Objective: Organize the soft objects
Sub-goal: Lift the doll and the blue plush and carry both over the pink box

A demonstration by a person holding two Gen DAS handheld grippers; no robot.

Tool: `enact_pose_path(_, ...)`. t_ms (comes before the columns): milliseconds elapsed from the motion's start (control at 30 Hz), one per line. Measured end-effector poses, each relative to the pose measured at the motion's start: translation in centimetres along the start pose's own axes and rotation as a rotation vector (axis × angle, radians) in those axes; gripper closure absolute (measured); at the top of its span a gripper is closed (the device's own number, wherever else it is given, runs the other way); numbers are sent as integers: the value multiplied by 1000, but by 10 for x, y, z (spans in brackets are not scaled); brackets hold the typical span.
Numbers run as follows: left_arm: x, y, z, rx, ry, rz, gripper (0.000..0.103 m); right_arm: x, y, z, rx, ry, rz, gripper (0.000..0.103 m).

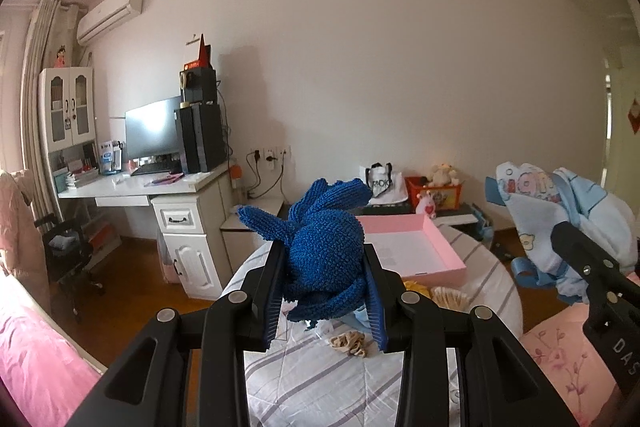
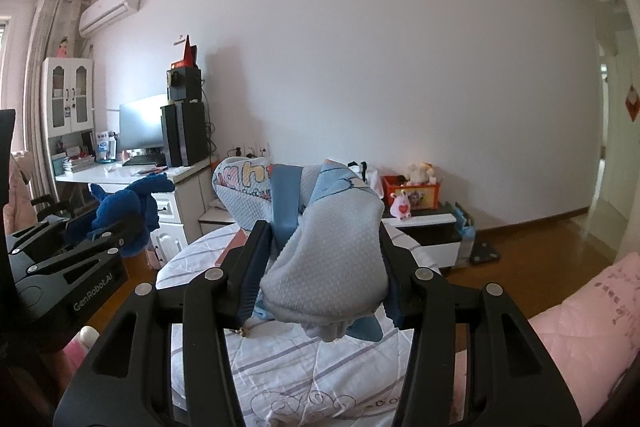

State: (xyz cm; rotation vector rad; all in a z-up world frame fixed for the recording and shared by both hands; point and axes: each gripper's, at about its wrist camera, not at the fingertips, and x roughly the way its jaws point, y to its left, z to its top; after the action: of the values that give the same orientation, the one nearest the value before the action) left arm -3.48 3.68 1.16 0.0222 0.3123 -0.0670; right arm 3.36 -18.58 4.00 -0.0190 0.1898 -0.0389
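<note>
My left gripper [image 1: 324, 275] is shut on a dark blue knitted cloth [image 1: 324, 239] and holds it up above the bed; the cloth also shows in the right wrist view [image 2: 124, 211]. My right gripper [image 2: 320, 267] is shut on a light blue printed garment [image 2: 332, 247] with a blue strap, held above the bed; it also shows in the left wrist view [image 1: 560, 211]. A pink open box [image 1: 432, 247] lies on the striped bedding beyond the blue cloth. A yellow item [image 1: 416, 287], a beige woven item [image 1: 448, 297] and a tan bundle [image 1: 350, 343] lie on the bed below.
A white striped quilt [image 1: 320, 379] covers the bed, with pink bedding [image 1: 568, 359] at right. A white desk [image 1: 160, 187] with a monitor and computer tower stands at left. A low cabinet holds a red toy box [image 1: 436, 193] and a tote bag [image 1: 384, 187]. A black chair [image 1: 68, 255] stands by the desk.
</note>
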Motion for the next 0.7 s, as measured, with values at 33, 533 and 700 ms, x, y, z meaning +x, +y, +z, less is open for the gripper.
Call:
enact_pose_path(33,-4,1,-3,0,-2,-1,70,-1,1,0,-1,-2,1,56)
enact_pose_path(533,-20,-4,-13,-2,12,2,70,3,-2,2,-6,-1,7,56)
enact_pose_path(700,-8,-1,-1,-4,23,0,69,5,-5,2,-4,5,7,56)
